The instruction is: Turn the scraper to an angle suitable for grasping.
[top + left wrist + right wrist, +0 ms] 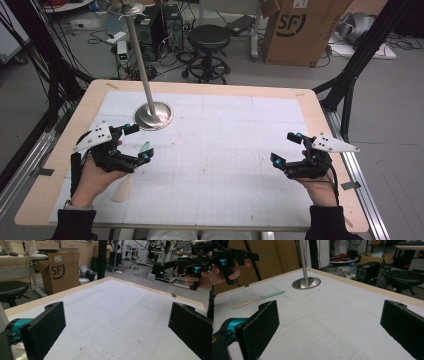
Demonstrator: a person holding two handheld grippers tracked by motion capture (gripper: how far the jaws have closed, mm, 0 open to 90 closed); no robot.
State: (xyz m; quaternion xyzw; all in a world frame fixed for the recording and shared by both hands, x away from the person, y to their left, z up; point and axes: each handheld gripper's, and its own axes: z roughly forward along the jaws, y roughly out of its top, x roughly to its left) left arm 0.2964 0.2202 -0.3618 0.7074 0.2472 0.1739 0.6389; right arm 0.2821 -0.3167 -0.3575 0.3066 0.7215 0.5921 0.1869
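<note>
Both the left gripper (pixel 139 142) and right gripper (pixel 286 148) are being held released over the worktop (pixel 225 150); a spatula (pixel 257 299) is lying beside the metal stand (pixel 152 116), under the left one.

spatula (pixel 125 186) partly hidden under left claw (pixel 139 143)

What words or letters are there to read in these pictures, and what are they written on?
"SF" – in a dark oval logo on the side of the cardboard box that stands on the floor beyond the table.
White label on the top flap of the same box: too small and blurred to read.
No other writing is readable.
</note>
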